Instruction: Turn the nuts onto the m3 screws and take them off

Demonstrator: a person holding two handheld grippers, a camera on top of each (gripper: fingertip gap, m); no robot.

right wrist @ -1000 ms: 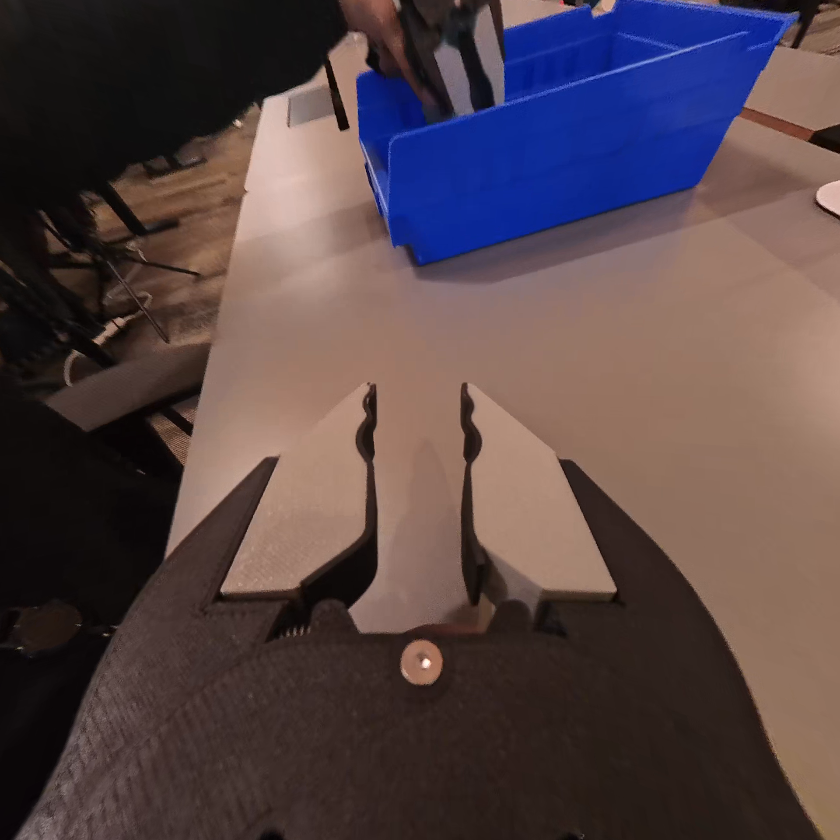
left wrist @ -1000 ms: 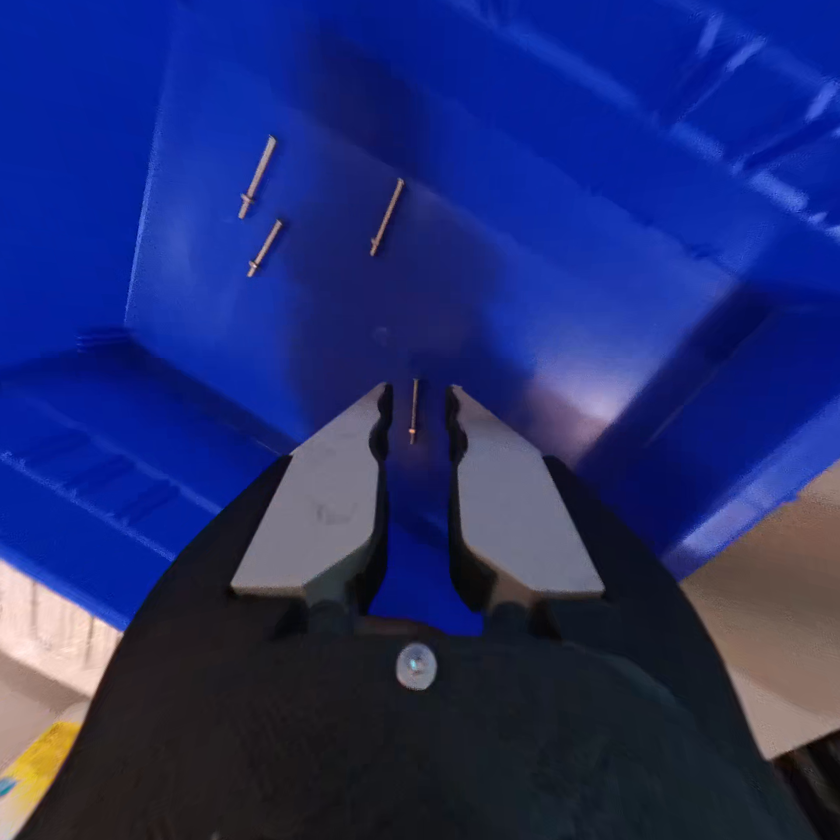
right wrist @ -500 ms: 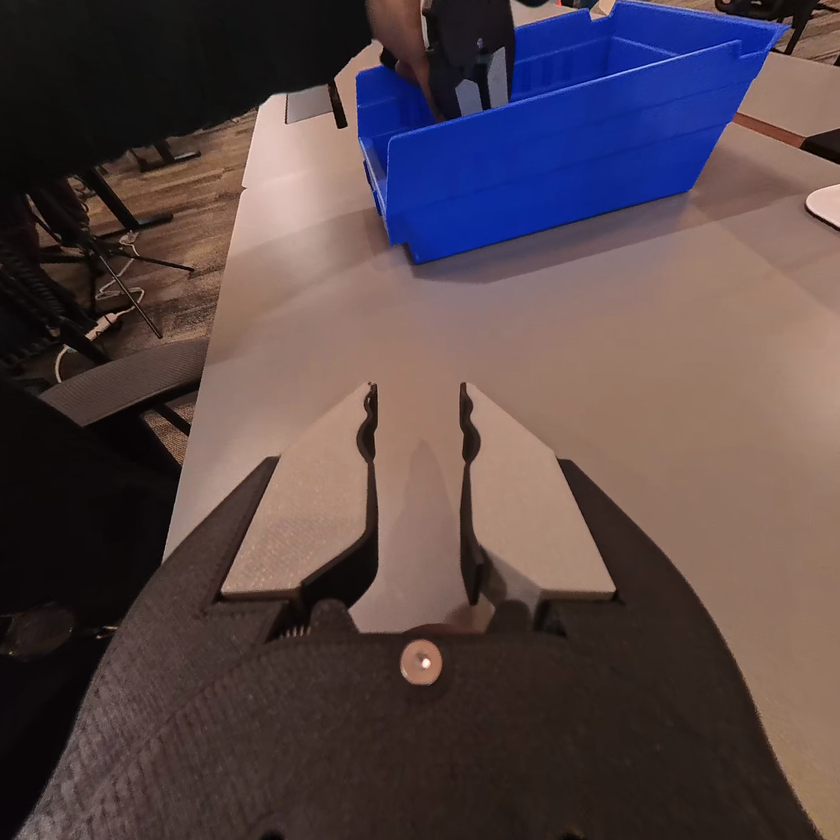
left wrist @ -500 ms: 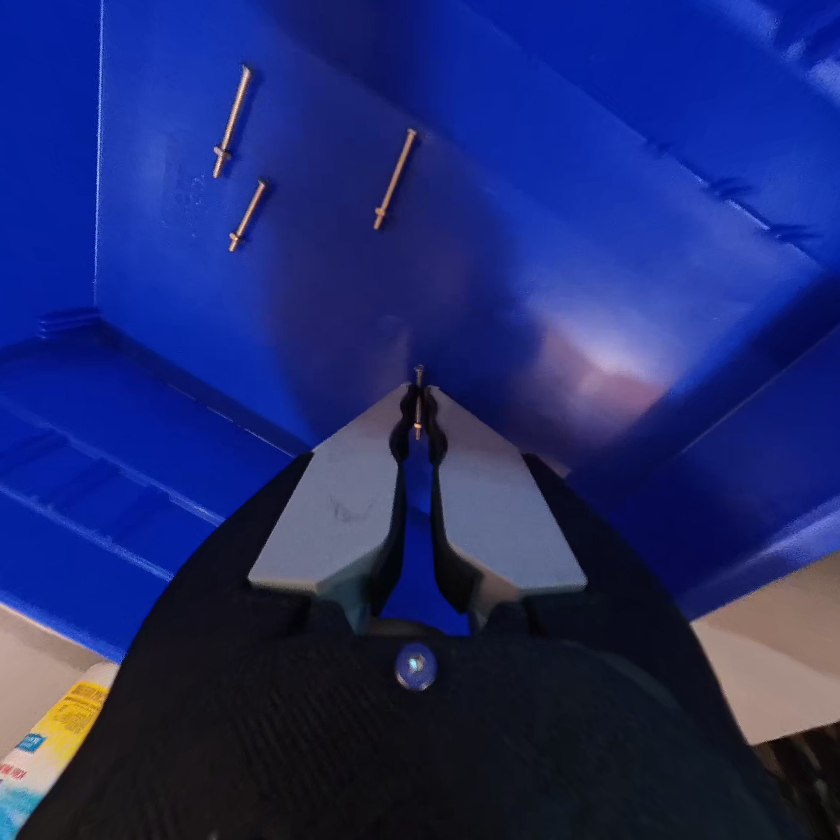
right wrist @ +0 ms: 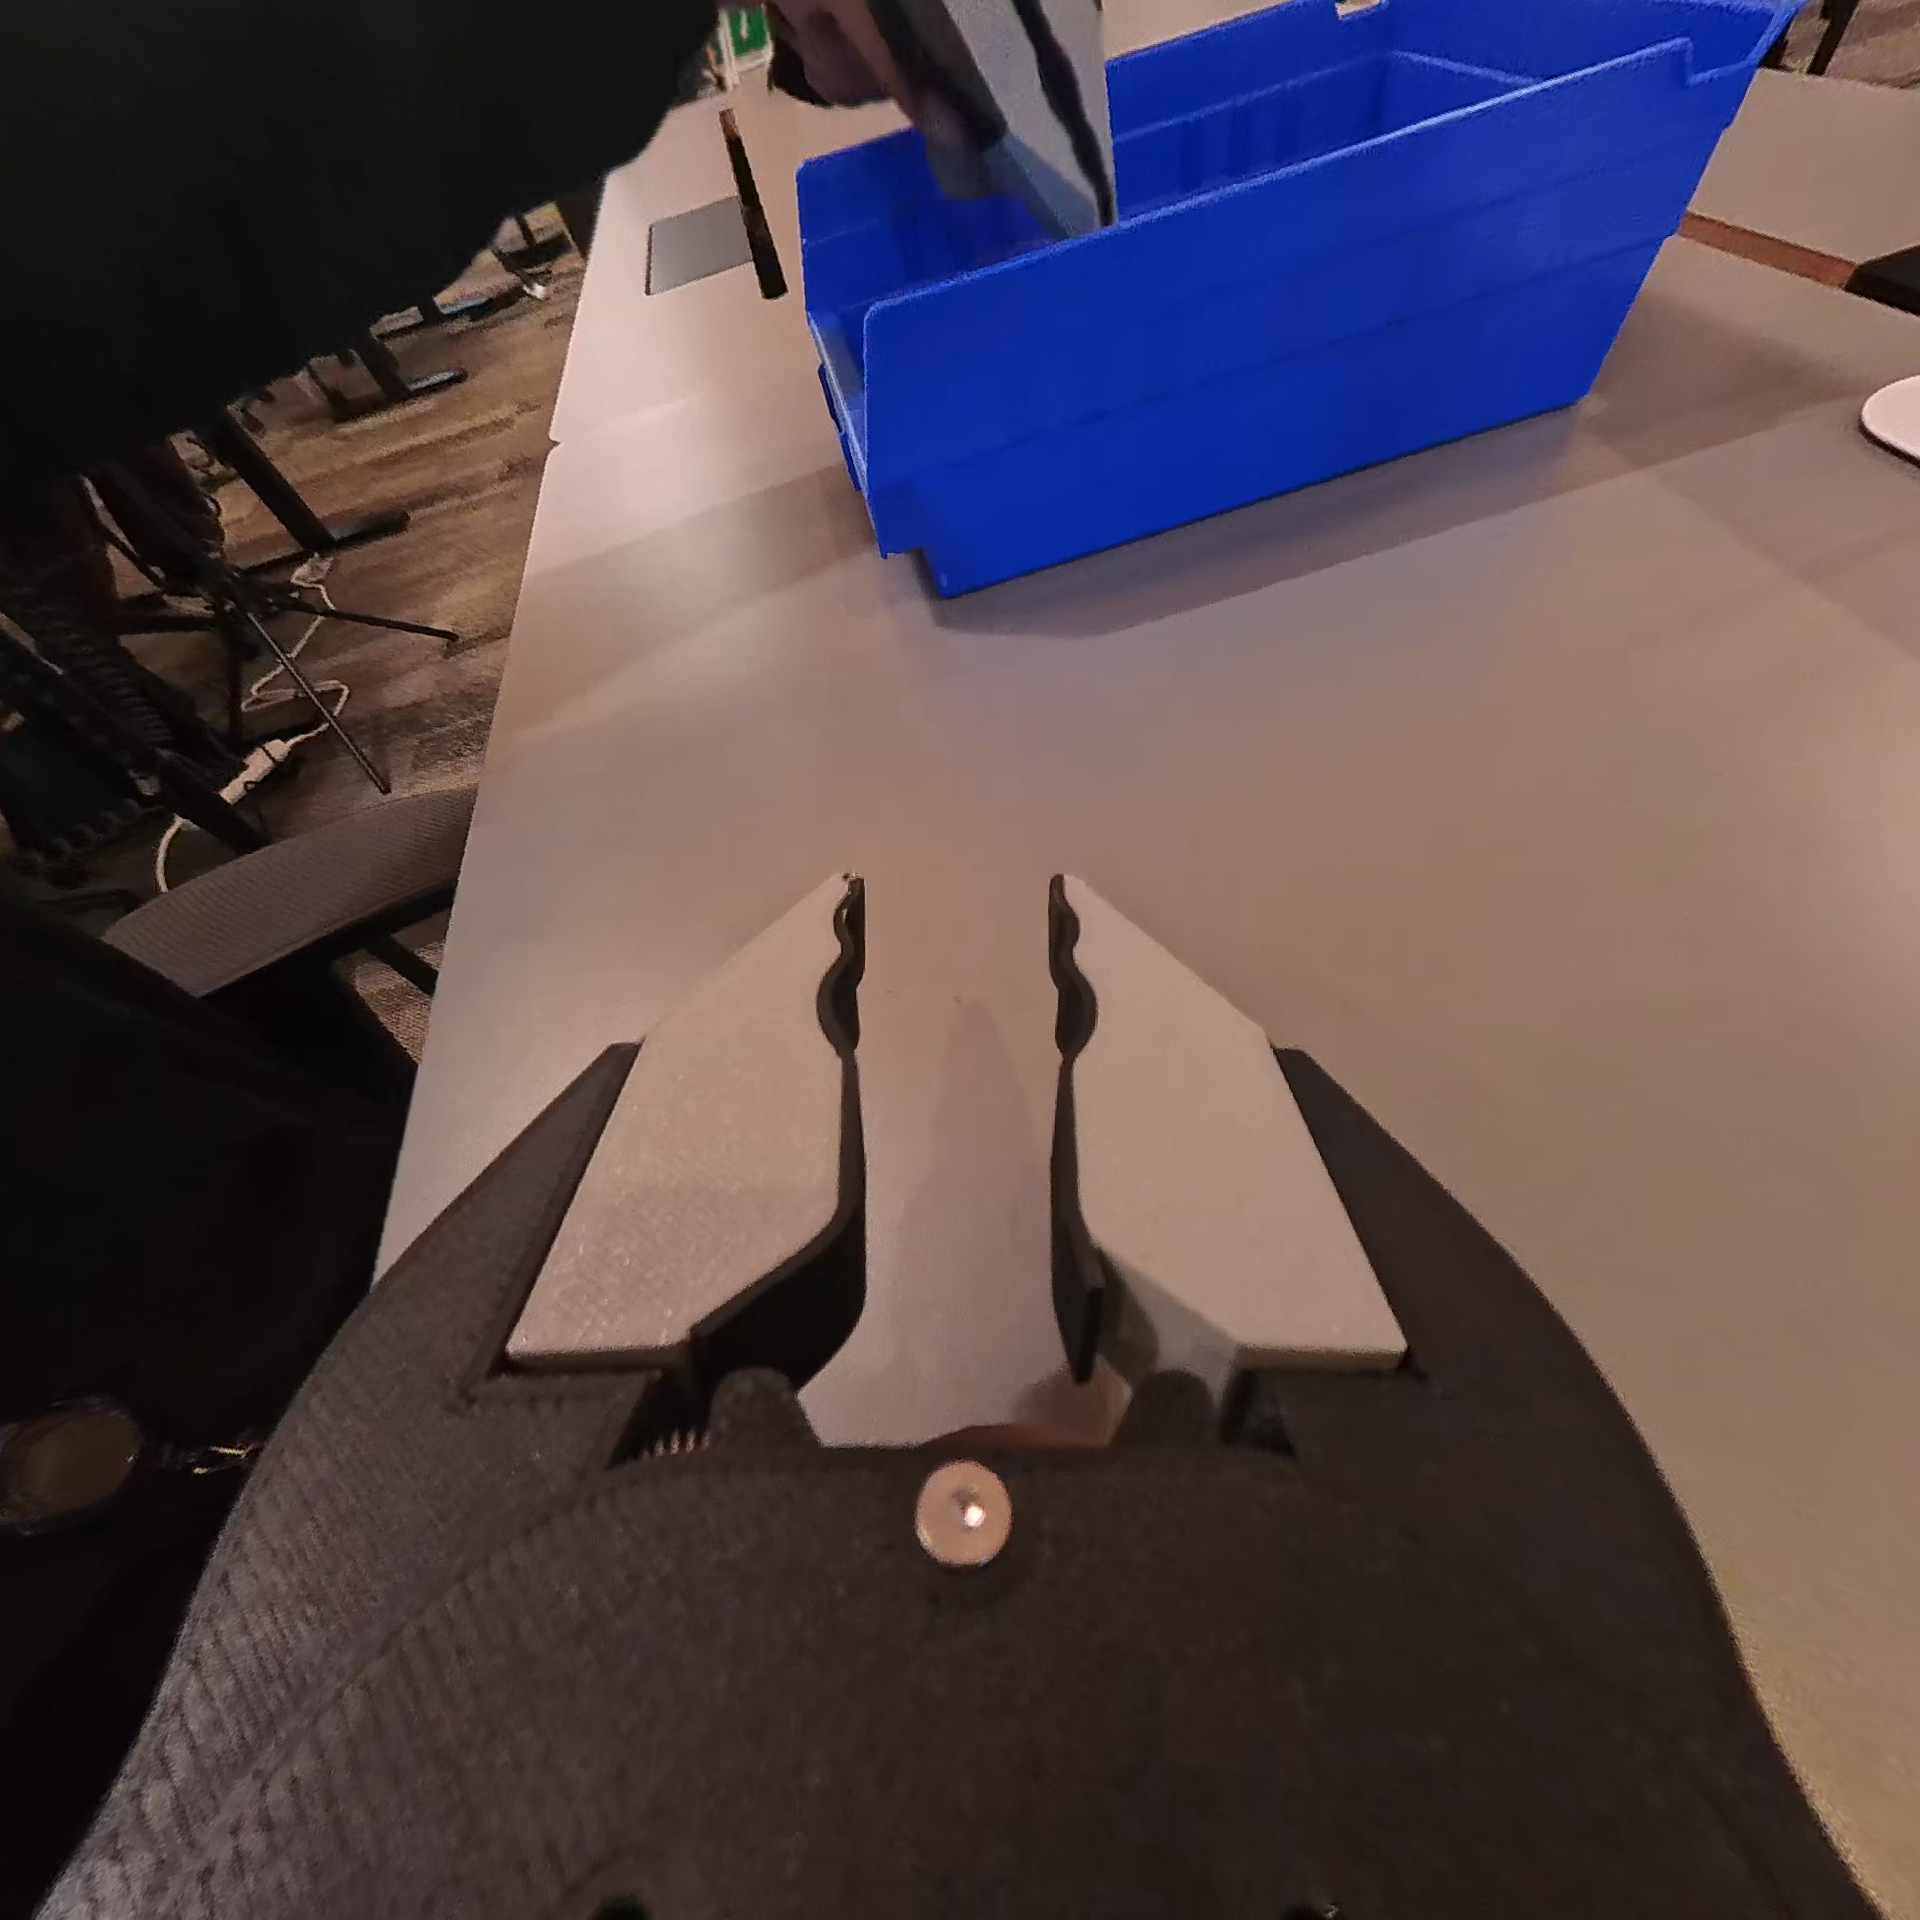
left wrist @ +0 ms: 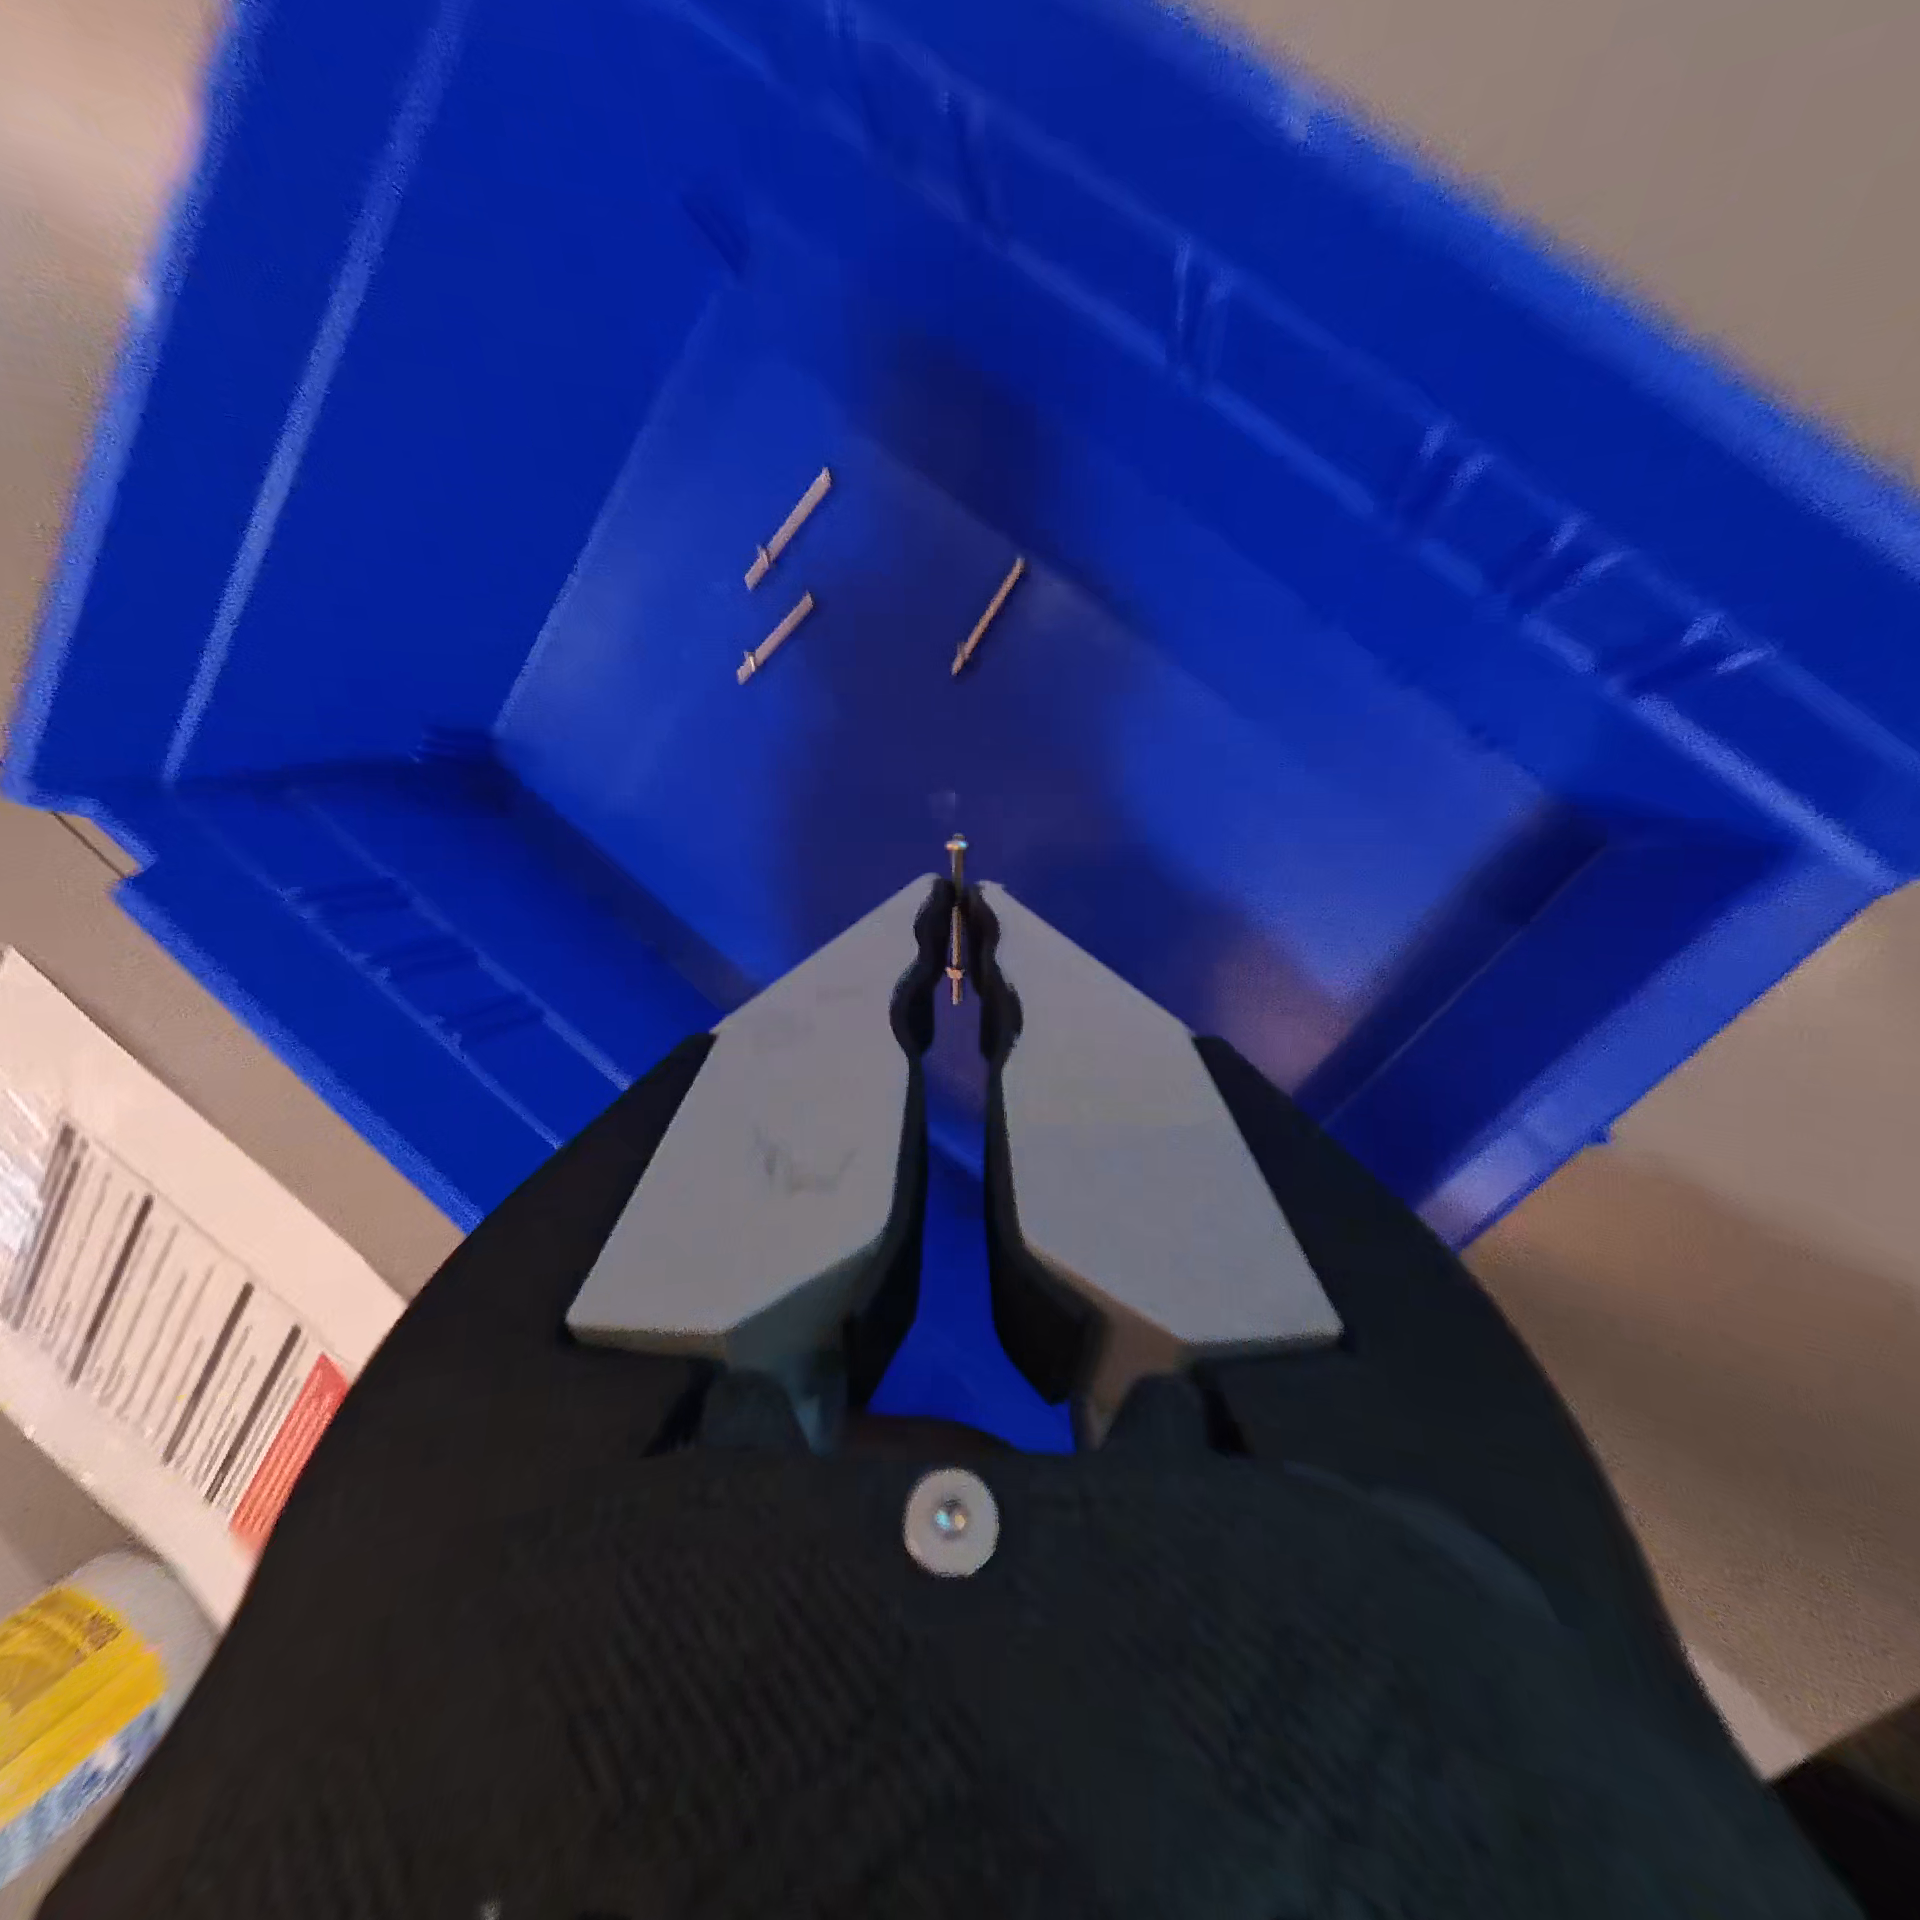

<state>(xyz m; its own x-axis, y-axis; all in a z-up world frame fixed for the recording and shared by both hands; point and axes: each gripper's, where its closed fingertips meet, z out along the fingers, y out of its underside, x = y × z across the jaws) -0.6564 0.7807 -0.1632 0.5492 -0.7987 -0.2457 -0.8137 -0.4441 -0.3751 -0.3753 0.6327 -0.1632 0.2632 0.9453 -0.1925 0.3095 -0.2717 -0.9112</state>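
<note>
My left gripper [left wrist: 957, 894] is shut on a thin metal screw [left wrist: 956, 920] with a nut on it, held above the floor of the blue bin [left wrist: 1299, 499]. Three more screws lie on the bin floor: two at the left [left wrist: 790, 540] [left wrist: 774, 638] and one [left wrist: 988, 615] nearer the middle. In the right wrist view the left gripper [right wrist: 1023, 156] shows lifted at the near end of the bin [right wrist: 1247, 343]. My right gripper [right wrist: 954, 894] is open and empty, low over the grey table [right wrist: 1351, 831], well short of the bin.
A white box [left wrist: 135, 1226] and a yellow-labelled item [left wrist: 73, 1704] lie left of the bin. A white round object [right wrist: 1896, 416] sits at the table's right edge. Chairs and cables [right wrist: 260, 748] are on the floor left of the table. Spacing between my two grippers at the tips: around 30 centimeters.
My left gripper closed on the screw on the bin floor, then rose with it, so the bin now looks farther away. The right gripper has barely moved.
</note>
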